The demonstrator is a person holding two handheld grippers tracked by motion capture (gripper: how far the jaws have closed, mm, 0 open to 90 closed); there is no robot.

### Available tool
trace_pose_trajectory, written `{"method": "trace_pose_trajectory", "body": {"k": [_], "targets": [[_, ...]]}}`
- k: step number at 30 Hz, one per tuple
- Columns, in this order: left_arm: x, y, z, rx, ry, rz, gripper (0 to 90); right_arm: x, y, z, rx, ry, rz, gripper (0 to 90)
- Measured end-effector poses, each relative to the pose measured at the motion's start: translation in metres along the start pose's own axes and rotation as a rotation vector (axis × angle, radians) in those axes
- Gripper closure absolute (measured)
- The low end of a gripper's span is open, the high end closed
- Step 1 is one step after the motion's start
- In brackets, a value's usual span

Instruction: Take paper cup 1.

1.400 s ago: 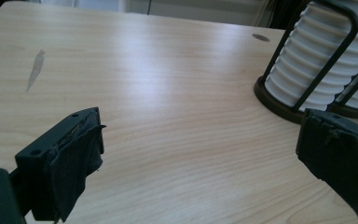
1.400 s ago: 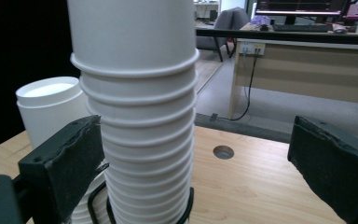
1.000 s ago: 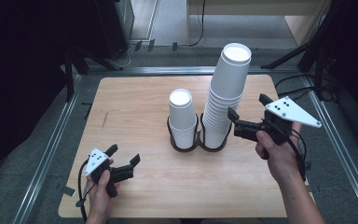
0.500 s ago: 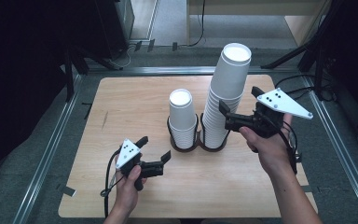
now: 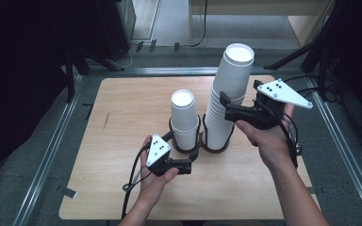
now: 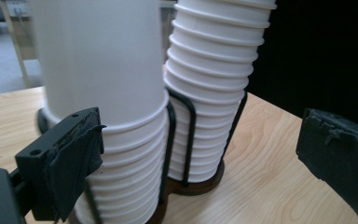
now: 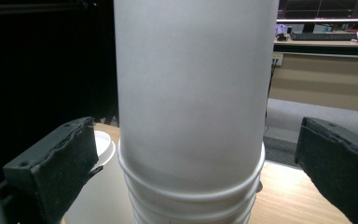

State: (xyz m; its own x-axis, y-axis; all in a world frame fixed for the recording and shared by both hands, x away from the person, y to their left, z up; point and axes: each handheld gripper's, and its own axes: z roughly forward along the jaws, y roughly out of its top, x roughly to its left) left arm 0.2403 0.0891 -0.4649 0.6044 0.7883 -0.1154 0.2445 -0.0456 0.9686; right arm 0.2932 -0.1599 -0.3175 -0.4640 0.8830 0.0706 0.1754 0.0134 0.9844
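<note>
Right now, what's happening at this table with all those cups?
A person works at a light wooden table with a handheld black gripper in each hand. The right gripper has its jaws open around the tall stack of white paper cups, not yet clamping it. The left gripper, also open, is at the foot of the shorter stack of white paper cups. Both stacks stand in a dark wire holder.

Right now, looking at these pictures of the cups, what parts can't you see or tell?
- How many cups are in the tall stack: rims too fine in the high view, top cut off in both gripper views.
- Bottom of the short stack: hidden by the black holder and, in the left gripper view, the left gripper.
- Whether the right gripper touches the tall stack: its open jaws sit beside it, contact unclear.
</note>
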Motion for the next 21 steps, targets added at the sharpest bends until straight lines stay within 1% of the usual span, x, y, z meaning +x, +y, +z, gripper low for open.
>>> {"method": "trace_pose_trajectory", "body": {"k": [2, 5, 8, 12, 16, 21], "targets": [[-0.002, 0.001, 0.002, -0.002, -0.005, 0.003, 0.7, 0.000, 0.001, 0.001, 0.001, 0.000, 0.002, 0.0], [-0.009, 0.004, 0.009, -0.004, -0.015, 0.009, 0.7, 0.000, 0.002, 0.003, 0.004, 0.001, 0.011, 0.0], [-0.015, 0.009, 0.016, -0.007, -0.023, 0.010, 0.7, 0.000, 0.003, 0.006, 0.009, -0.003, 0.011, 0.0], [-0.024, 0.015, 0.027, -0.012, -0.024, 0.028, 0.6, 0.000, 0.003, 0.010, 0.016, -0.008, 0.014, 0.0], [-0.031, 0.021, 0.039, -0.017, -0.021, 0.039, 0.6, 0.000, 0.005, 0.012, 0.012, -0.008, 0.028, 0.0], [-0.039, 0.028, 0.055, -0.016, 0.001, 0.048, 0.6, 0.000, 0.008, 0.015, 0.013, -0.010, 0.029, 0.0]]}}
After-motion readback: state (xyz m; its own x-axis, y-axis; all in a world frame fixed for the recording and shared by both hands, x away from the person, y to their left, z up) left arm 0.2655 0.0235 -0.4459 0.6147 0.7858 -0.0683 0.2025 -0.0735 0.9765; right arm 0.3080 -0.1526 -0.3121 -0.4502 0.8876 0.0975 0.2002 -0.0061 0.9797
